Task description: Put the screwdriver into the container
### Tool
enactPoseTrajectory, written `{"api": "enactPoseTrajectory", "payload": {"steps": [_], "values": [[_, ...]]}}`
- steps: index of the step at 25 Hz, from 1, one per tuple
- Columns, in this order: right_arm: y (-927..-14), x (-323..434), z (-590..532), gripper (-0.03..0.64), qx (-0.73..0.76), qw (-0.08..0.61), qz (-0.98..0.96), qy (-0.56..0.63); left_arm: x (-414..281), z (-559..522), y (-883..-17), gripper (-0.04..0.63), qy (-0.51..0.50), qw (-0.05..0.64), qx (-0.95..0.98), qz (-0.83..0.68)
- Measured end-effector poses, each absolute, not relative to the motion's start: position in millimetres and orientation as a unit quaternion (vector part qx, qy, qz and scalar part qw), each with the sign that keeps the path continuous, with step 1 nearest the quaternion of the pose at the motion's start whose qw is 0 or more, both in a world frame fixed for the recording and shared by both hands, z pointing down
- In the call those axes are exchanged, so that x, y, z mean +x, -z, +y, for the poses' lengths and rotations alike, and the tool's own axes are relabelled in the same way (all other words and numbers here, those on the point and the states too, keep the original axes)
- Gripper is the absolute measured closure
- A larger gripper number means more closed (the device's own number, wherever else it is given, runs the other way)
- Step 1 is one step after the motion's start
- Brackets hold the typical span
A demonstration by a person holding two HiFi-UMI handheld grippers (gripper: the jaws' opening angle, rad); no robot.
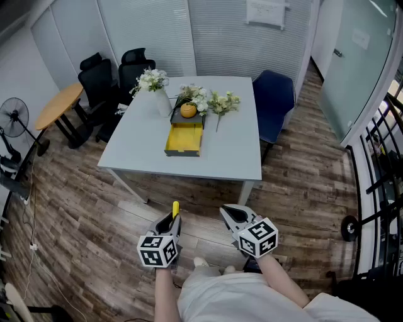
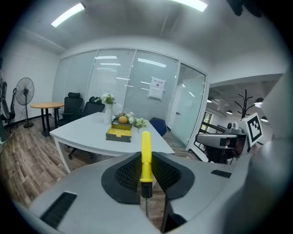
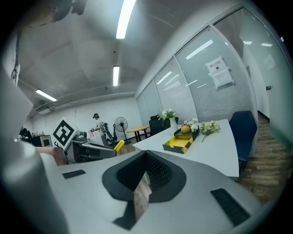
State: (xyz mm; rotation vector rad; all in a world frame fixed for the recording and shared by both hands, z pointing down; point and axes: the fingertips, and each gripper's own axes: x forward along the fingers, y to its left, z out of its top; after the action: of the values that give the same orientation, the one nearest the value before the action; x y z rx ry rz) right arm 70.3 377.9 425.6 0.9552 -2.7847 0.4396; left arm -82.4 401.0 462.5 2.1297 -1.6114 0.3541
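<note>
Left gripper [image 1: 171, 221] clamps the yellow-handled screwdriver [image 2: 145, 157], its handle pointing straight ahead toward the yellow container [image 1: 183, 138] on the white table [image 1: 233, 148], well apart; right gripper [image 1: 230, 214] is closed, empty.

No word, number or brand can be read in any view. A white notice [image 1: 267, 12] hangs on the glass partition [image 1: 214, 31] behind the surface [image 1: 233, 157], its print too small to make out. A small plate [image 1: 360, 39] on the glass door [image 1: 352, 69] is just as illegible. The cube [image 1: 157, 250] on my left gripper [image 1: 172, 220] and the cube [image 1: 259, 238] on my right gripper [image 1: 228, 212] carry black-and-white square markers, which are patterns, not characters.
</note>
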Motion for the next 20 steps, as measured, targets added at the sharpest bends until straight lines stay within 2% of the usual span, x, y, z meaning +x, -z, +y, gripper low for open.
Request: {"api": "enactPoseTrajectory", "payload": {"steps": [20], "values": [[-432, 108, 362, 0.601, 0.334, 0.069, -0.924, -0.171, -58, 384, -464, 0.528, -0.124, 0.232, 0.772, -0.579]]}}
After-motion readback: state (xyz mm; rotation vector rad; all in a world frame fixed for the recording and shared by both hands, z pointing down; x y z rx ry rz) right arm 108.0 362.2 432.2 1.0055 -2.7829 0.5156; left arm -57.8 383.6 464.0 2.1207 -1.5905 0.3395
